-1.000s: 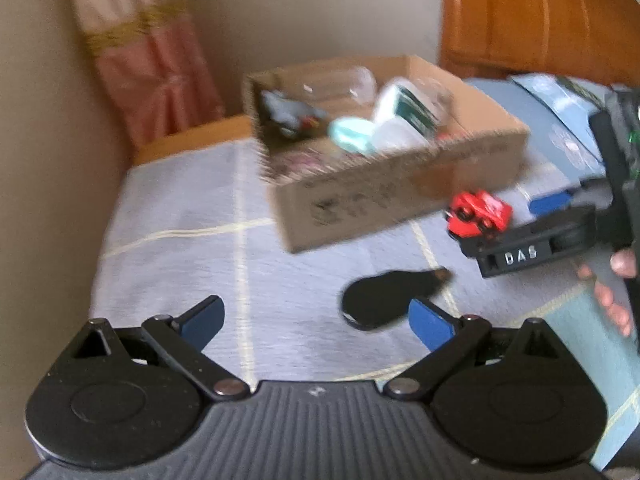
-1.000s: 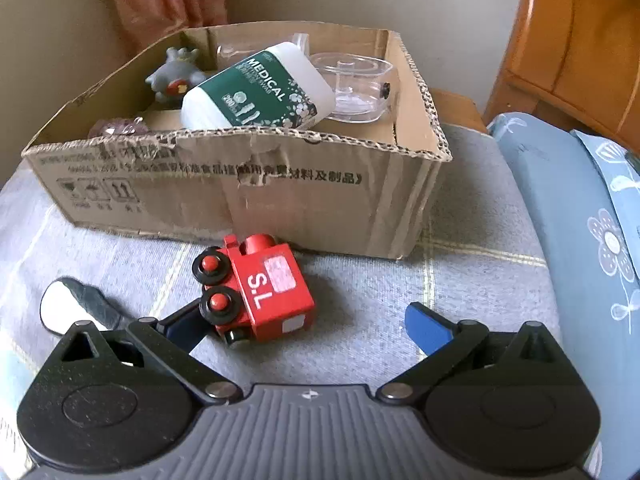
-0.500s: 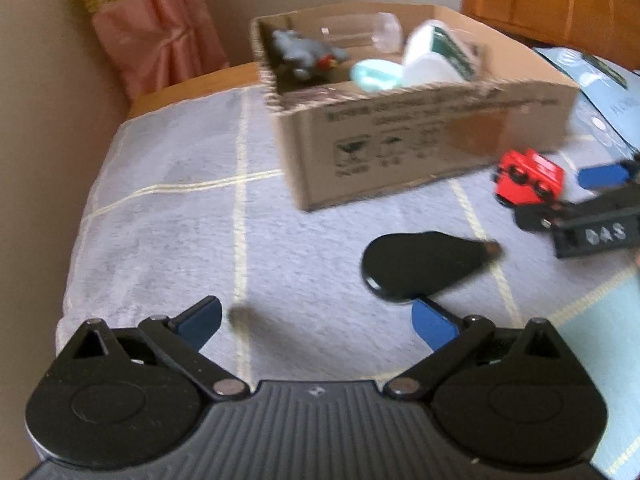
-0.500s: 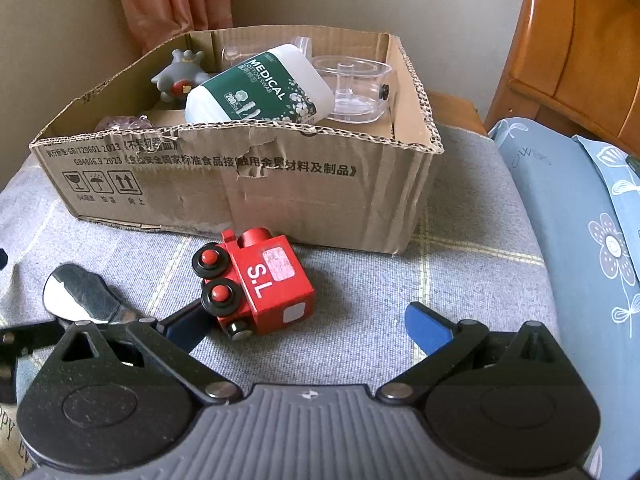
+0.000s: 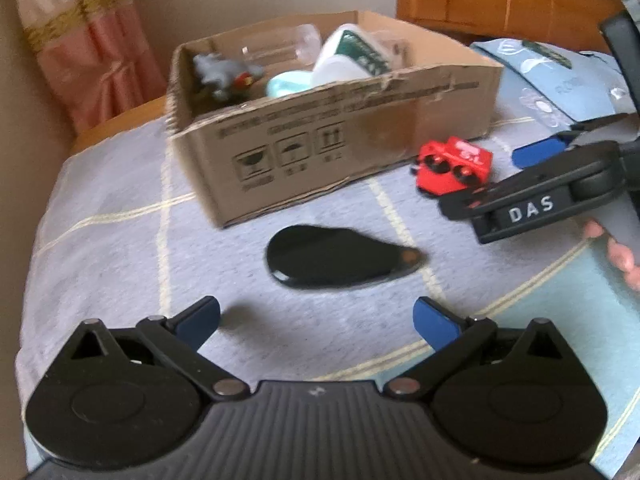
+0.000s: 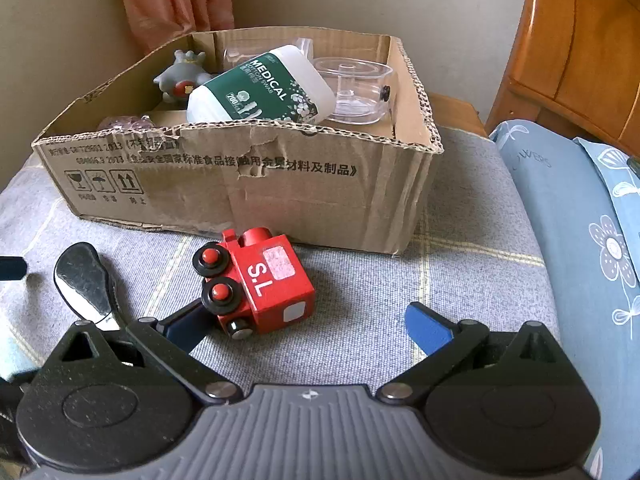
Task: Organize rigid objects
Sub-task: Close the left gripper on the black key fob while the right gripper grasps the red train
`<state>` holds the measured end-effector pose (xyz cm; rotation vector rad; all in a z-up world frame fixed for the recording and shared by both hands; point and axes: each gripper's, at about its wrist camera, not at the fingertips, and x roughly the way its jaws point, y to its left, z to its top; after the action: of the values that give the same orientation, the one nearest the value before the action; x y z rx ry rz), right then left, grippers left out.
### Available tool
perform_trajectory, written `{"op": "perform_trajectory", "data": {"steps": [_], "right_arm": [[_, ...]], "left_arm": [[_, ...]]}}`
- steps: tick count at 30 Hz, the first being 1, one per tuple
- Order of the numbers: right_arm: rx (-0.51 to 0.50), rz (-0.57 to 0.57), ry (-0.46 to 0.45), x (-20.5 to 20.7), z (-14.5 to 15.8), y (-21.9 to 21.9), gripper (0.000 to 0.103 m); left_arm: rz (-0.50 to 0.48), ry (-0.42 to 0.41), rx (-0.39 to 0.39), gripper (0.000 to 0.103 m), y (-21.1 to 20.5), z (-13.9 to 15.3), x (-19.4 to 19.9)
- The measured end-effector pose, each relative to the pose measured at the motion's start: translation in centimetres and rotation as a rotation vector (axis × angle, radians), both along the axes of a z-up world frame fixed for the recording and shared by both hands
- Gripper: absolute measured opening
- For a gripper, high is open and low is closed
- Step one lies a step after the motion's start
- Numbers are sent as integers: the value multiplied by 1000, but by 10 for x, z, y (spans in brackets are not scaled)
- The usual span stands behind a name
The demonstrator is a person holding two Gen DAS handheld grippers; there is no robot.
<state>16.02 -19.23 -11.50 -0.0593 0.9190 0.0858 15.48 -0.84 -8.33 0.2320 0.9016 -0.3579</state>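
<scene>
A glossy black teardrop-shaped object (image 5: 340,256) lies flat on the grey checked bedspread, just ahead of my left gripper (image 5: 318,322). That gripper is open and empty. The same black object (image 6: 84,280) shows at the left of the right wrist view. A red toy train (image 6: 260,280) marked "S.L" lies on its side between the fingers of my right gripper (image 6: 306,326), close to the left finger. The right gripper is open. Behind the train stands an open cardboard box (image 6: 240,184). From the left wrist view the train (image 5: 454,166) sits just past the right gripper (image 5: 532,196).
The box holds a white medical swab tub (image 6: 260,88), a grey toy figure (image 6: 180,76), a clear plastic container (image 6: 352,88) and other small things. A blue flowered pillow (image 6: 580,220) lies to the right, below a wooden headboard (image 6: 580,40). A pink curtain (image 5: 80,48) hangs at the back left.
My left gripper has come down and closer to the black teardrop object, which now lies larger and centred ahead of its fingers. The right gripper and the train have stayed put.
</scene>
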Motion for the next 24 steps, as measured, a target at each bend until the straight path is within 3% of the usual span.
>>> {"op": "perform_trajectory", "data": {"steps": [4,24], "right_arm": [[0,3,-1,-1,0,0,103],[4,28,-12,0,-1,-4,103]], "left_arm": [[23,22,-60,103,2,-2,10],[56,-14,-68,103,-5,-4,23]]}}
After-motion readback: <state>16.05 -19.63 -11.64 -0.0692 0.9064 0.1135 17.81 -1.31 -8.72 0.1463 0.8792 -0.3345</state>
